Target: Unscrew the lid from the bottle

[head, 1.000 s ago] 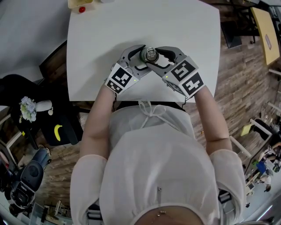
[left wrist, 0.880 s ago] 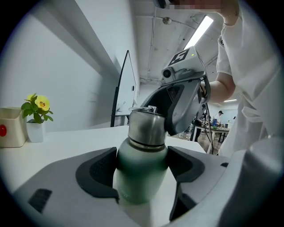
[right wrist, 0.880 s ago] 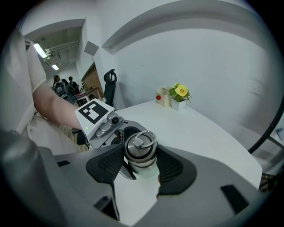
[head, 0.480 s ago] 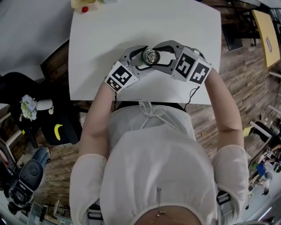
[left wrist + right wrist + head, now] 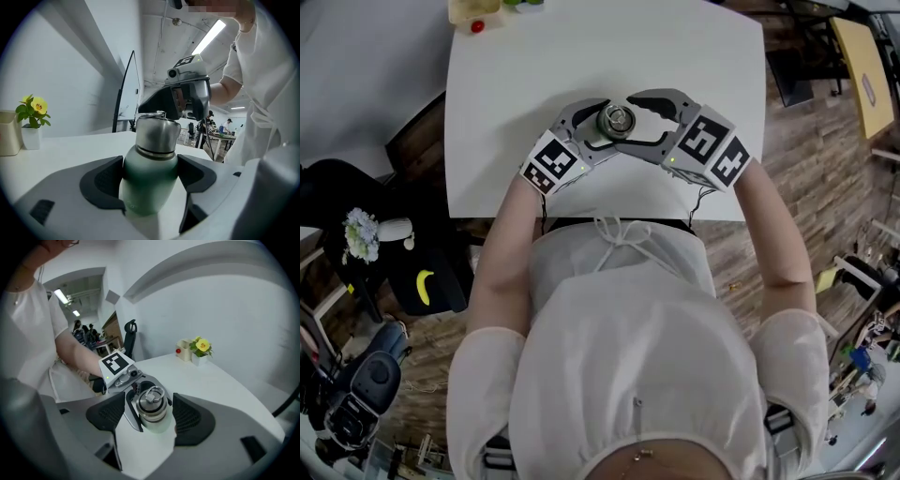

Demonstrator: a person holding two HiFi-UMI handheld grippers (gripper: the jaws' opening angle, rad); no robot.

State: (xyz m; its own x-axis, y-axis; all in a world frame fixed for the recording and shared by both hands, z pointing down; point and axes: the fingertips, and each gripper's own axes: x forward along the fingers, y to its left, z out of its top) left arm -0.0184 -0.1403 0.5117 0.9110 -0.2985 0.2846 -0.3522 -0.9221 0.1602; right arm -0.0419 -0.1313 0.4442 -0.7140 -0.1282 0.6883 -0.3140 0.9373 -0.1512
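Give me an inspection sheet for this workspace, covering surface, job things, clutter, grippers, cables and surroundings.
Surface: white table, bottle near its front edge.
Job's things: green bottle upright; steel lid on it.
Clutter: potted yellow flower and beige holder at the far corner.
Grippers: left gripper clamps the bottle's body; right gripper open, jaws just been opening, lid between them untouched.
Cables: thin leads hang from the grippers.
Surroundings: wood floor, office chair.

Your bottle has a matt green body and a brushed-metal lid. Your table is smooth and white, the floor wood-planked.
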